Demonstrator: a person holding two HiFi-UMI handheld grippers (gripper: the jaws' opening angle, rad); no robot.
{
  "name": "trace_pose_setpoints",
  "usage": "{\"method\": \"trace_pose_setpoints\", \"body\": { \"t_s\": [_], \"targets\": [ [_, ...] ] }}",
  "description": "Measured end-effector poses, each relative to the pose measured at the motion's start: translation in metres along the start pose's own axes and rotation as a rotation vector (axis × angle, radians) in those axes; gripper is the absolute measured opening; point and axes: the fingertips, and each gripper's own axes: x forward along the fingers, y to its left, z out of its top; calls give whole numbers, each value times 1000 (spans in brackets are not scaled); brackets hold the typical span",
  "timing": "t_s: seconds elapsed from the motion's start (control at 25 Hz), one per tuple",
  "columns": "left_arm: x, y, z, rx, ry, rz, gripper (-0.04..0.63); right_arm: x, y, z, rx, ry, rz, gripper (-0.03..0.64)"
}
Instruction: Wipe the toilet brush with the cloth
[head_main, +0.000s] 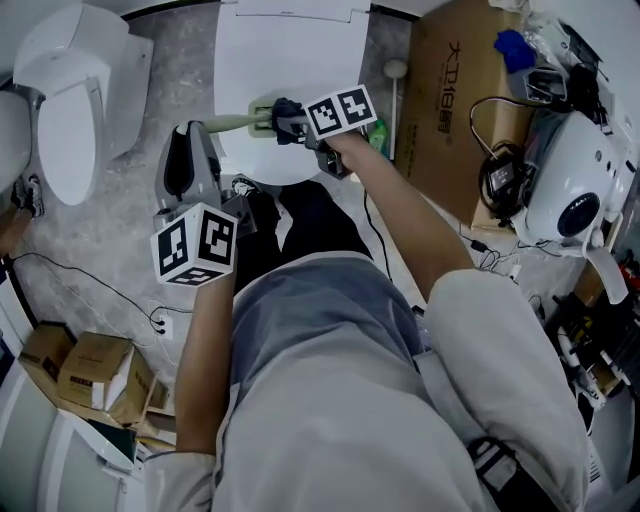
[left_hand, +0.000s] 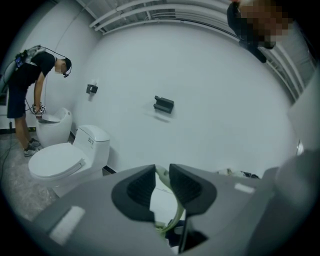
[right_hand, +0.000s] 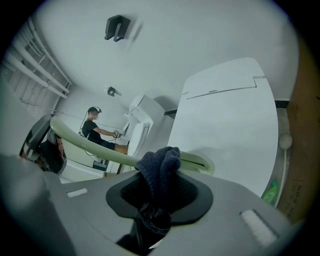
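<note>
The toilet brush's pale green handle (head_main: 235, 123) lies level above a closed toilet lid (head_main: 290, 50). My left gripper (head_main: 193, 140) is shut on its left part, and the handle (left_hand: 176, 210) curves down between the nearly closed jaws of the left gripper (left_hand: 161, 172). My right gripper (head_main: 292, 122) is shut on a dark blue cloth (head_main: 283, 108), pressed against the handle near its right end. In the right gripper view the cloth (right_hand: 159, 165) drapes over the handle (right_hand: 95, 144) in front of the right gripper (right_hand: 160, 189). I cannot see the bristle head.
A second white toilet (head_main: 70, 90) stands at the left. A cardboard box (head_main: 450, 90), a green bottle (head_main: 378, 137) and a white-tipped stick (head_main: 395, 70) sit right of the lid. Cables and gear (head_main: 560, 170) crowd the right. A person (left_hand: 30, 90) bends over a far toilet.
</note>
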Motion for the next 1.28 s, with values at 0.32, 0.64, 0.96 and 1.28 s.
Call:
{"method": "trace_pose_setpoints", "body": {
  "t_s": [0.32,0.64,0.96,1.28],
  "targets": [
    [1,1,1,-7,2,0,0,-13,18,4,42,-8,38,103],
    [2,1,1,-6,0,-8,0,-23,29,11,47,-8,35,103],
    [1,-1,2,-7,-2,-16,0,-34,44,15,16,-8,20,104],
    [-3,-1,0,-7,0,-35,0,-48,64,15,-29,-19,0,107]
  ]
}}
